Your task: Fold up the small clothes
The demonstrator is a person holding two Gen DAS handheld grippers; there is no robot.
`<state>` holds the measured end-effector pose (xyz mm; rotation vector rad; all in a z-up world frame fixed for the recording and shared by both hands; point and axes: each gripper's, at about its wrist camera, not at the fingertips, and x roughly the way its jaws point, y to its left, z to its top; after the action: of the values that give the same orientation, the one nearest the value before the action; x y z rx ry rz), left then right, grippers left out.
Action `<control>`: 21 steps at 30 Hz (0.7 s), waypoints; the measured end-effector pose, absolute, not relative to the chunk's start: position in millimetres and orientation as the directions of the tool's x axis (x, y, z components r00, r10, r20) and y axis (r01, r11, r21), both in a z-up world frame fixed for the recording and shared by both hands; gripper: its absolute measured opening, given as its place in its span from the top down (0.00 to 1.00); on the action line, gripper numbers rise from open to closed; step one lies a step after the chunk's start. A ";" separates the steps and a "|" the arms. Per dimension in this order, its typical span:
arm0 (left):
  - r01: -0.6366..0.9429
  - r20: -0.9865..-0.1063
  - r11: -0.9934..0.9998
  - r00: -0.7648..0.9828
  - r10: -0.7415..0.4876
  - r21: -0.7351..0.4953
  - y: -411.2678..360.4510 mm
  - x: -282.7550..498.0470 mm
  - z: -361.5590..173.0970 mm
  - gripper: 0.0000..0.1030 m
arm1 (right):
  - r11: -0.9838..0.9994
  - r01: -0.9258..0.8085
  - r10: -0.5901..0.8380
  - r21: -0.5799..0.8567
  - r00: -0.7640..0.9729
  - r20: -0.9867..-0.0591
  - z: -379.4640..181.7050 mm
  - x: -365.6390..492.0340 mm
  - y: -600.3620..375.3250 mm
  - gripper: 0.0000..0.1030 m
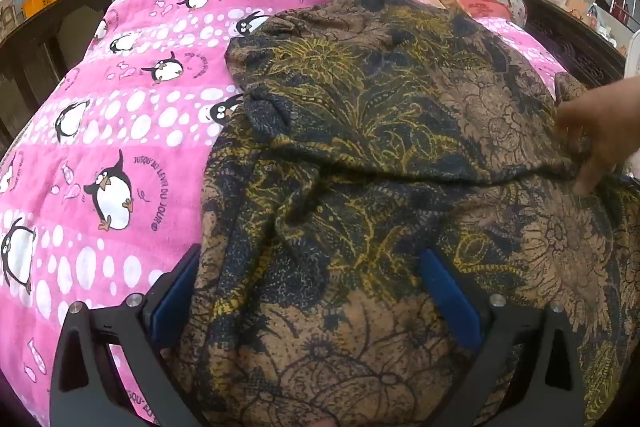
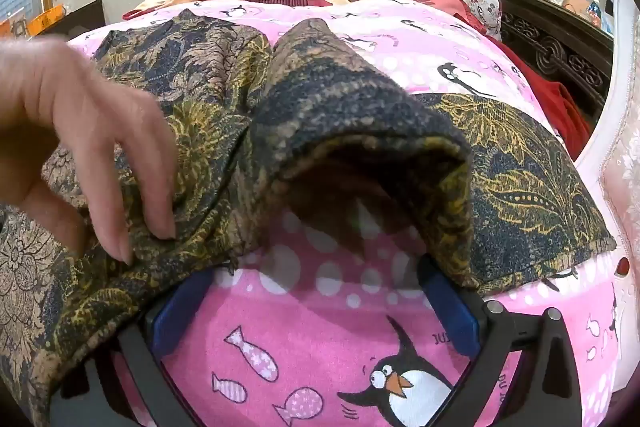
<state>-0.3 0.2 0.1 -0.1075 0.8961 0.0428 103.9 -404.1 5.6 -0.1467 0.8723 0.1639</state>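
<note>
The folding looks barely begun; the brown, black and mustard floral-print knit garment (image 1: 400, 131) lies rumpled on the pink fleece blanket printed with penguins and white dots (image 1: 120, 131), one flap doubled over loosely, its creases unsmoothed, so squaring and the remaining folds are left; a bare hand (image 2: 80, 131) rests its fingertips on the cloth near the right-hand tool, apparently tidying an edge, though the fisheye blur makes that uncertain; the left gripper (image 1: 312, 291) hangs with its blue-padded jaws spread wide, the garment's near portion bulging between them, not pinched; the right gripper (image 2: 316, 307) is likewise fully released, its jaws straddling bare blanket, with a raised, hollow fold of the garment just beyond and partly draped over the pads.
</note>
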 end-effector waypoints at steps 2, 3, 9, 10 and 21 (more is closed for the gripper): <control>-0.082 -0.782 0.994 0.623 -0.009 -0.077 1.2 -0.9 0.1 0.00 | 0.978 -0.203 0.090 -0.053 0.633 -0.769 5.7 103.9 -404.2 0.00; -0.082 -0.786 0.994 0.618 -0.001 -0.066 0.4 -0.4 0.1 0.00 | 0.978 -0.203 0.093 -0.047 0.630 -0.771 5.6 104.4 -404.4 0.00; -0.082 -0.787 0.994 0.617 -0.009 -0.076 0.5 -1.8 1.2 0.00 | 0.978 -0.203 0.092 -0.049 0.630 -0.771 5.6 103.5 -405.1 0.00; -0.082 -0.786 0.994 0.618 -0.009 -0.076 0.5 -2.3 1.4 0.00 | 0.978 -0.203 0.096 -0.044 0.630 -0.771 5.6 103.4 -405.3 0.00; -0.081 -0.787 0.994 0.617 -0.004 -0.068 -0.4 -0.9 -0.7 0.00 | 0.978 -0.203 0.098 -0.041 0.630 -0.771 5.5 103.5 -405.4 0.00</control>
<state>-0.9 -0.4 -0.7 -0.1005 0.9054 0.0444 103.5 -405.4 5.5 -0.1283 0.8733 0.1727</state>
